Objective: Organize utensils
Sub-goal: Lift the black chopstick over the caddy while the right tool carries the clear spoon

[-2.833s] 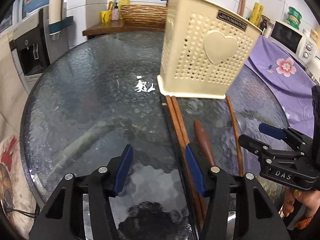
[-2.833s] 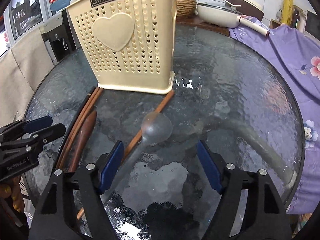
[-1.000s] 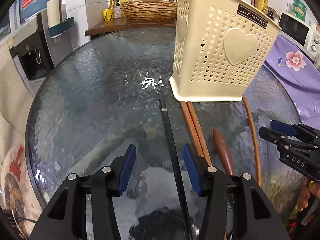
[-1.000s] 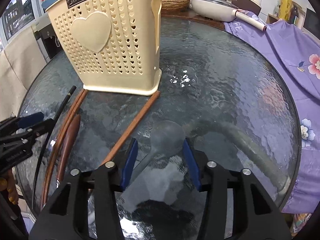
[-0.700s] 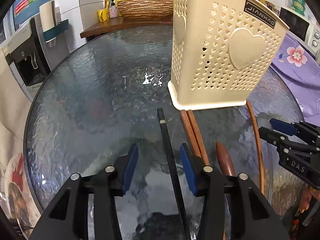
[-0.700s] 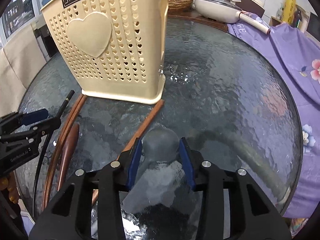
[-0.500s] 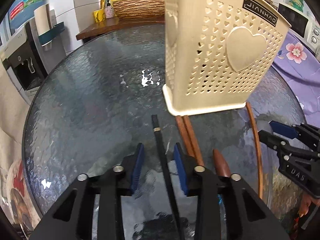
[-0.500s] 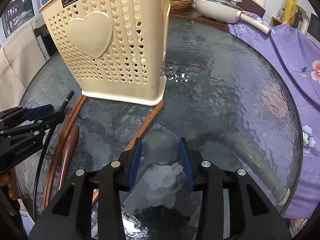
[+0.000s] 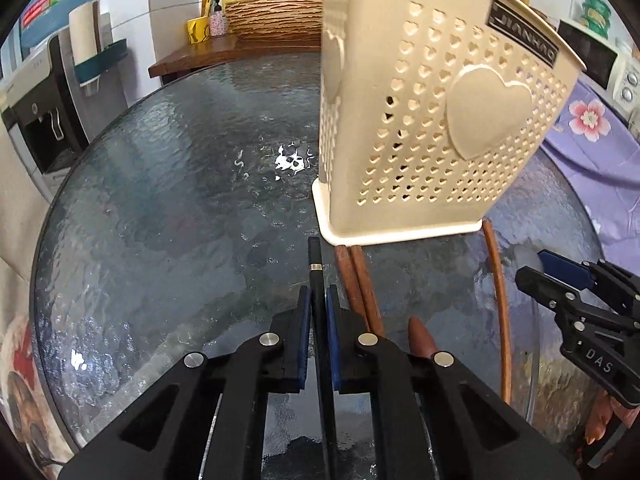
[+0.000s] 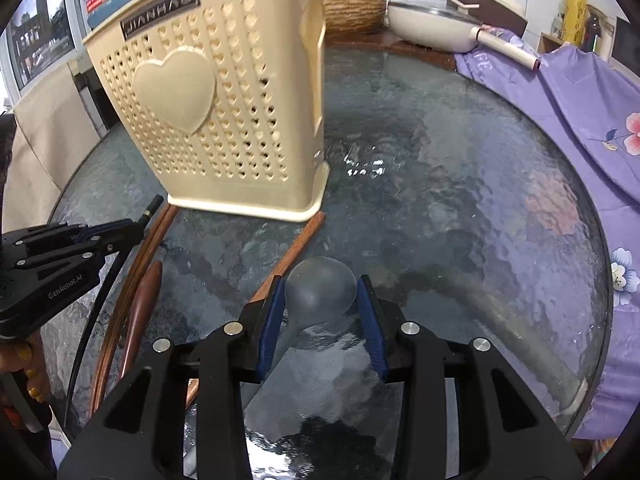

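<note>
On the round glass desk [image 9: 160, 200] stands a tall cream basket [image 9: 432, 128] full of little heart holes. The sticks and spoons lie in front of it.

The left gripper [image 9: 315, 312] is clenched on a thin black chopstick [image 9: 315, 258]. Its blue pads [image 9: 304, 320] press on both sides of the stick, a little way back from the tip with the silver ring. The stick is thin, hard and light. It looks smooth, so it could slide or turn in the pads. Holding it nearer the middle would keep it from tipping.

The right gripper [image 10: 320, 292] is closed around the round bowl of a see-through spoon [image 10: 320, 286]. Both pads touch the sides of the bowl. The spoon looks light, and I think it is plastic. The bowl is round and slick, so it may pop out if squeezed hard. The handle runs back under the gripper and is hard to see.

Still on the desk are two brown chopsticks [image 9: 356, 280] side by side, with their tips at the foot of the basket. A dark wooden handle [image 9: 420, 338] lies just beside them. One more brown stick [image 9: 498, 300] lies apart, nearer the right gripper.

All of these likely go upright into the basket from the top.
</note>
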Available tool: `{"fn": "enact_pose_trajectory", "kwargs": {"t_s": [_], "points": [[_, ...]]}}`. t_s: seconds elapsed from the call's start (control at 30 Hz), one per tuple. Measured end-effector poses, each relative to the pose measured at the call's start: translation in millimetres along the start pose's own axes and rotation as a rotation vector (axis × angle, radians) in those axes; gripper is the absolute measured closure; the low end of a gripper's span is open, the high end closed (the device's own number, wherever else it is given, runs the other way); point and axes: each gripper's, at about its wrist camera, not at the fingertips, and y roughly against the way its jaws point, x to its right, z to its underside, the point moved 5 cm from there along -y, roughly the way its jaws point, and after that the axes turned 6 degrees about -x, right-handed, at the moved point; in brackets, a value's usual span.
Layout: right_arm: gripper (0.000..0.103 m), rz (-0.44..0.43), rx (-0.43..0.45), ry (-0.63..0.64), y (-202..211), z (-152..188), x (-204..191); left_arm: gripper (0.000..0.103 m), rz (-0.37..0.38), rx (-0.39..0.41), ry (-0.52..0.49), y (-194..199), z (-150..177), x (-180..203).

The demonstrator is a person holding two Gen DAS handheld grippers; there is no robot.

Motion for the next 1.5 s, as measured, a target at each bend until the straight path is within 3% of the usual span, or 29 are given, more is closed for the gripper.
{"fn": "enact_pose_trajectory", "kwargs": {"t_s": [0.37, 0.67, 1.07, 1.5], "points": [[0.065, -0.020, 0.146, 0.011, 36, -8, 10, 0.096, 0.038, 0.070, 0.045, 26, -4, -5], [0.065, 0.009, 0.258, 0.045, 79, -18, 13, 0.096, 0.057, 0.201, 0.070, 80, -11, -9], [0.065, 0.019, 0.320, 0.103, 113, -22, -1, 0.096, 0.087, 0.324, 0.067, 136, -20, -8], [0.065, 0.005, 0.350, 0.136, 134, -29, -9, 0.096, 0.113, 0.384, 0.059, 167, -22, -11]]}}
